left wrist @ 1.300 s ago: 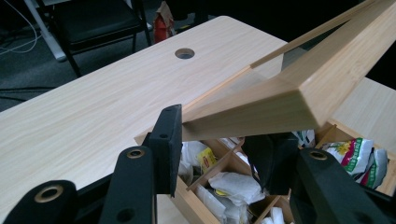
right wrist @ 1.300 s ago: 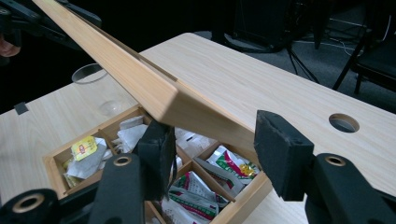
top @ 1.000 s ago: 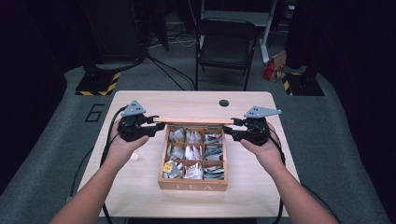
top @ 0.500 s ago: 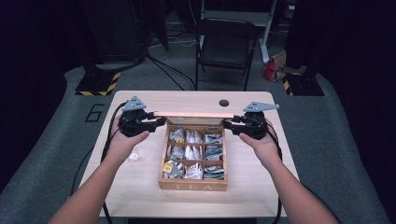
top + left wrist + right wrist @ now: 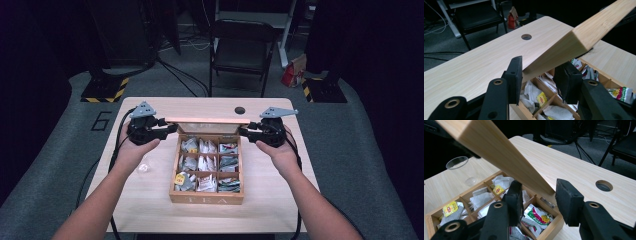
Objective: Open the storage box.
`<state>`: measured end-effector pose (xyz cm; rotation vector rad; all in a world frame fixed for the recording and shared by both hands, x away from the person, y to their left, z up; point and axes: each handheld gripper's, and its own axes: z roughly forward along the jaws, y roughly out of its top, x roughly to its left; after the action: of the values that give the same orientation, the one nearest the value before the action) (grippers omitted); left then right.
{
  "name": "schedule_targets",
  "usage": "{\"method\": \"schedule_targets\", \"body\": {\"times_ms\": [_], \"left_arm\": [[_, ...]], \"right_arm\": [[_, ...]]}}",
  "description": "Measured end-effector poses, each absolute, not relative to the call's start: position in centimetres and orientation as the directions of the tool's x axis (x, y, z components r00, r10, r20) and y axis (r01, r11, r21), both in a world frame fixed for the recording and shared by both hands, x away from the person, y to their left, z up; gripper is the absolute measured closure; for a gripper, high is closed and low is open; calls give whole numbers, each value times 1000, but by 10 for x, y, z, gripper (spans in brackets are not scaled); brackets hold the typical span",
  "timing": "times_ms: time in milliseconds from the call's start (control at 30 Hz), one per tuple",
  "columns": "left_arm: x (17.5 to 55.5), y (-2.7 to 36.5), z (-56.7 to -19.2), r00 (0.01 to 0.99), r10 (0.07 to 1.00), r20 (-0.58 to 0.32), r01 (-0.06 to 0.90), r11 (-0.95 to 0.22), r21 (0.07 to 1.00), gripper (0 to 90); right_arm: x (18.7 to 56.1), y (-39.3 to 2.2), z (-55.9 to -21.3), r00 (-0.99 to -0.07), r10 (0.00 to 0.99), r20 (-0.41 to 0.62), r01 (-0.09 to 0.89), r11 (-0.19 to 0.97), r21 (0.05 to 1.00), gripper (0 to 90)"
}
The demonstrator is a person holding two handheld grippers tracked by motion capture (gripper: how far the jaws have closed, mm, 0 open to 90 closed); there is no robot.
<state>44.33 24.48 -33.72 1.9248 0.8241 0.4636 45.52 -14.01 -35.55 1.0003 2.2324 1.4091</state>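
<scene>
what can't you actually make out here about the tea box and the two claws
- Tea box: bag labels too small in the high view.
- Lid: its top face is edge-on in the high view.
- Left claw and right claw: pad contact with the lid is unclear in the gripper views.

A wooden tea box [image 5: 206, 197] sits mid-tabletop [image 5: 150, 190], its compartments packed with tea bags [image 5: 200, 165]. Its hinged lid [image 5: 207, 120] stands raised, tilted over the back edge.
</scene>
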Motion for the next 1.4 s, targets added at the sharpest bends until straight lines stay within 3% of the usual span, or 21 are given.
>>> {"method": "schedule_targets", "body": {"times_ms": [500, 1033, 1400], "left_arm": [[462, 245, -361, 680, 732, -32, 385, -319, 866, 586], [475, 239, -368, 677, 736, -19, 356, -305, 883, 599], [481, 240, -368, 666, 745, -37, 361, -278, 890, 610]], "right_arm": [[461, -140, -352, -701, 706, 102, 392, 261, 882, 576], [469, -140, -349, -691, 714, 108, 390, 243, 888, 583], [472, -140, -351, -685, 721, 103, 386, 240, 890, 521]]}}
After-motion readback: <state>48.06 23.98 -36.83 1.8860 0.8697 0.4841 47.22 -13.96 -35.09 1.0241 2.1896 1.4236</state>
